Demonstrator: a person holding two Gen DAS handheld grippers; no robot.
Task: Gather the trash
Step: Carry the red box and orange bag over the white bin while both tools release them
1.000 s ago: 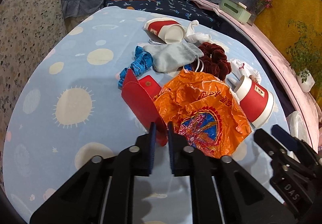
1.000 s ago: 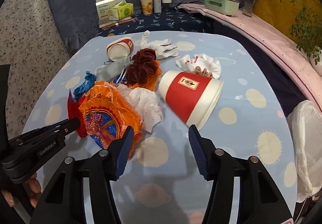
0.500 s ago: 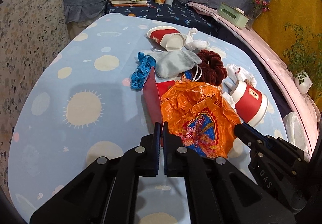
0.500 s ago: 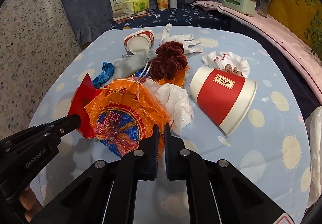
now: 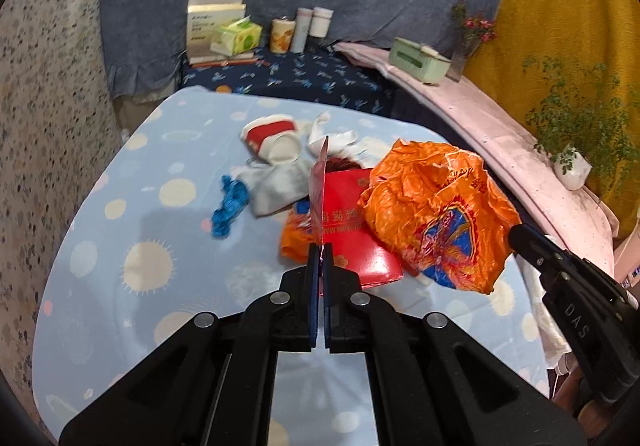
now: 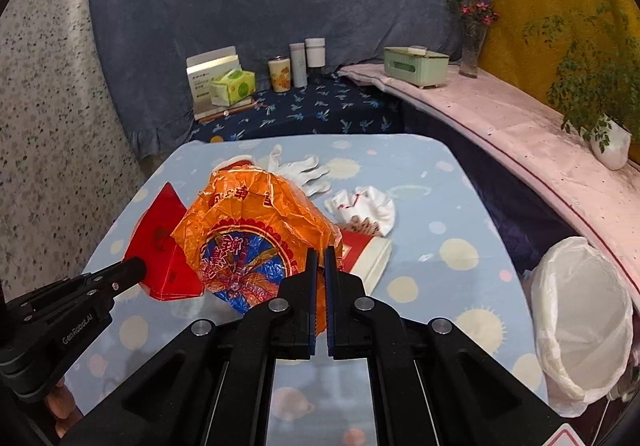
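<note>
My left gripper [image 5: 320,250] is shut on the edge of a red paper box [image 5: 352,234] and holds it above the table. The right gripper [image 6: 320,252] is shut on a crumpled orange plastic bag [image 6: 248,230], also lifted. The right wrist view shows the red box [image 6: 164,246] hanging at the left gripper's tip, just left of the bag. A red-and-white paper cup [image 6: 366,256] lies on its side under the bag. A second cup [image 5: 274,139] lies farther back. A bin with a white liner [image 6: 580,318] stands at the table's right edge.
On the blue sun-patterned table [image 5: 140,230] lie a blue scrap [image 5: 230,205], a grey pouch [image 5: 276,187], white gloves [image 6: 304,165] and a white cloth [image 6: 366,205]. Boxes and jars [image 6: 292,69] stand on the far shelf. A pink ledge [image 6: 520,133] with plants runs along the right.
The right gripper went from open to shut on the orange bag. Both grippers then rose, lifting the bag and the red box off the table.
</note>
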